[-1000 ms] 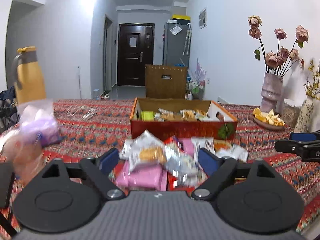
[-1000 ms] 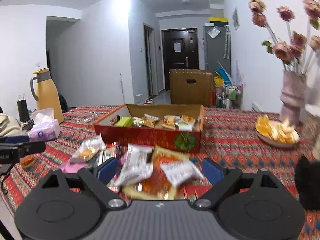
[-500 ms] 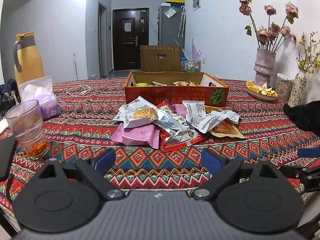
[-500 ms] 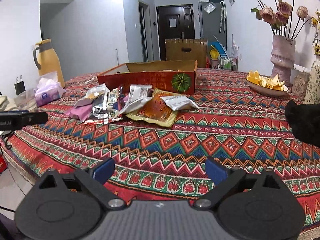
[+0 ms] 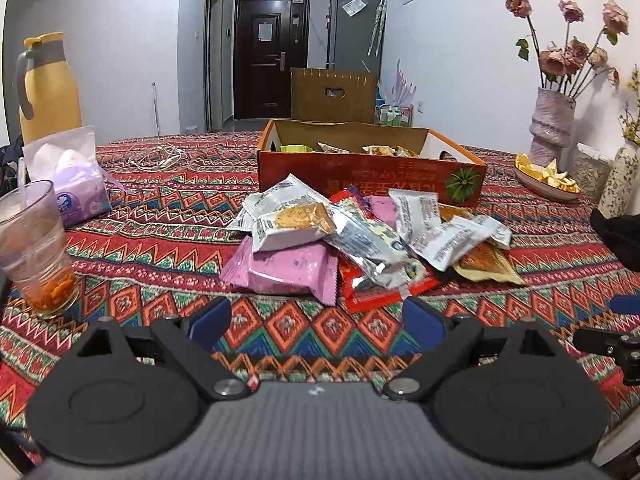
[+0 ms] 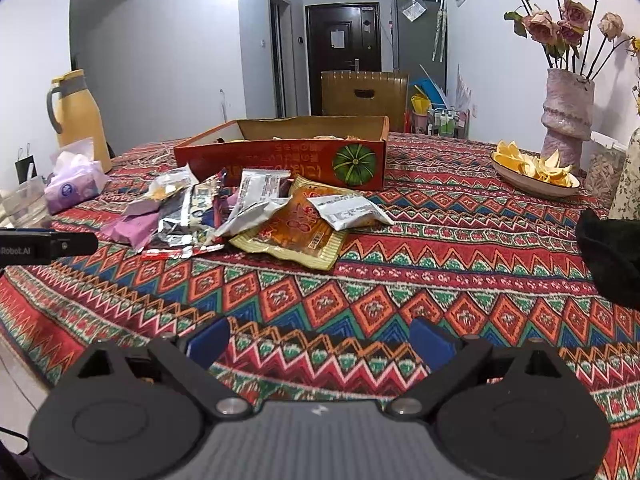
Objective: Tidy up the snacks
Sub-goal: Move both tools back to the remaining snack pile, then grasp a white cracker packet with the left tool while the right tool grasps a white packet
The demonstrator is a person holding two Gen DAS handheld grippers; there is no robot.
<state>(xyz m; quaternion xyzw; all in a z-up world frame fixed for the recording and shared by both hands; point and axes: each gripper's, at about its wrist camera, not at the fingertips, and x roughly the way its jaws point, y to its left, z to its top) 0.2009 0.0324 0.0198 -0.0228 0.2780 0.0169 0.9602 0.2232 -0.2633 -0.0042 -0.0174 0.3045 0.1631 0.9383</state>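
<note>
A pile of snack packets (image 5: 360, 240) lies on the patterned tablecloth in front of an open red cardboard box (image 5: 372, 176) that holds several snacks. The pile includes a pink packet (image 5: 288, 272), a white cracker packet (image 5: 292, 220), a silver packet (image 5: 368, 244) and an orange packet (image 6: 300, 228). The box also shows in the right wrist view (image 6: 288, 160). My left gripper (image 5: 316, 324) is open and empty, just short of the pile. My right gripper (image 6: 320, 338) is open and empty, near the table's front edge, well short of the pile.
A glass (image 5: 32, 248) with orange bits and a purple tissue pack (image 5: 76, 180) stand at the left, a yellow jug (image 5: 48, 88) behind. A plate of peels (image 6: 536, 168), a vase of dried roses (image 6: 568, 116) and a black object (image 6: 612, 260) sit at the right.
Both grippers pulled back from the pile toward the table's front edge, then the left one moved forward a little again. Both stayed open and empty.
</note>
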